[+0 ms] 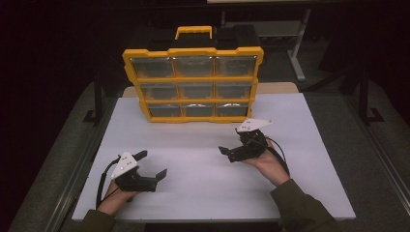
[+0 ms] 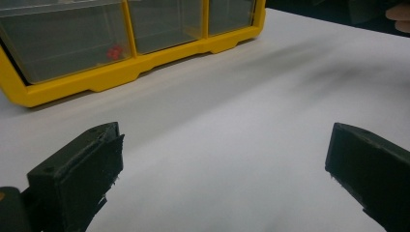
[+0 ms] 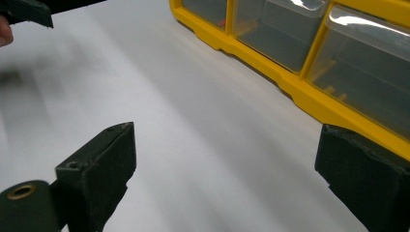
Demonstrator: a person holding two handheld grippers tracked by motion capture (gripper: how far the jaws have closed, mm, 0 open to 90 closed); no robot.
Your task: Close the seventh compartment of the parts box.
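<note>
White table (image 1: 203, 193) is bare — both the left gripper (image 1: 153, 164) and right gripper (image 1: 223, 152) hang wide and empty, well short of the yellow drawer organizer (image 1: 193, 79). It stands upright — a careless shove could tip it back.

So the drawer organizer (image 1: 193, 79) stands upright on the table (image 1: 300, 159), right at the far edge and a bit left of the middle, drawer fronts facing the person. Its carry handle (image 1: 193, 32) is on top. The drawers sit in three rows of three; there's a small item (image 2: 115, 52) inside one bottom-row drawer. The left gripper (image 1: 153, 164) is over the near left part of the table, close to the near edge. The right gripper (image 1: 227, 152) is over the middle right, nearer the organizer's bottom right corner. The two grippers are well apart, with bare table between them and in front of the organizer.
</note>
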